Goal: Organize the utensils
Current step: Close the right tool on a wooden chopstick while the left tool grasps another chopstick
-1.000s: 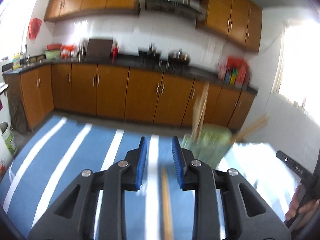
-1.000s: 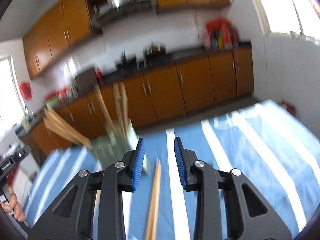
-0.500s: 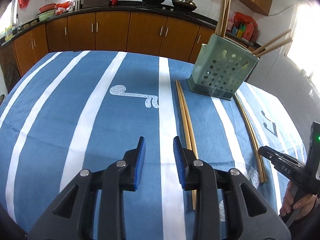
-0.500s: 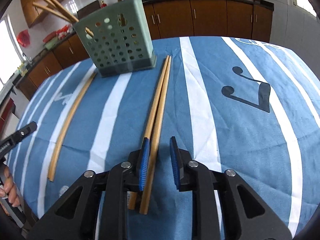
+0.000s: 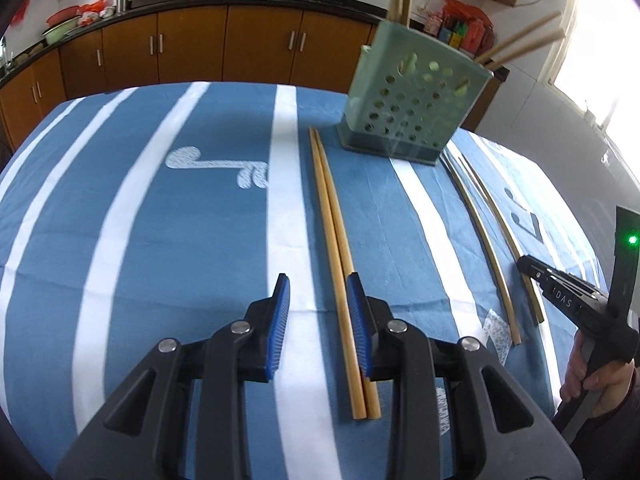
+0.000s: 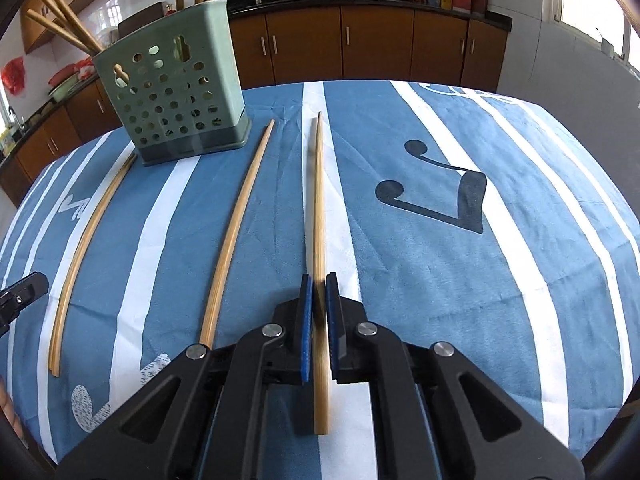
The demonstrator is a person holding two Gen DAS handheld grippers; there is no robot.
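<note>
A green perforated utensil holder (image 5: 412, 104) with several chopsticks standing in it sits on the blue striped tablecloth; it also shows in the right wrist view (image 6: 176, 88). My right gripper (image 6: 319, 292) is shut on a wooden chopstick (image 6: 318, 208) that points away from me. Another chopstick (image 6: 236, 236) lies to its left, and a further pair (image 6: 80, 256) lies further left. My left gripper (image 5: 318, 296) is open, with a pair of chopsticks (image 5: 336, 248) lying between its jaws, close to the right finger. The right gripper (image 5: 560, 300) shows at the right edge of the left wrist view.
A second pair of chopsticks (image 5: 488, 248) lies right of the holder in the left wrist view. Kitchen cabinets (image 5: 192, 44) and a counter run behind the table. The table edge curves round the near side of the cloth (image 6: 520, 240).
Both grippers dropped from looking at the kitchen to low over the table. My right gripper closed on one chopstick of the pair. My left gripper moved right over the other pair.
</note>
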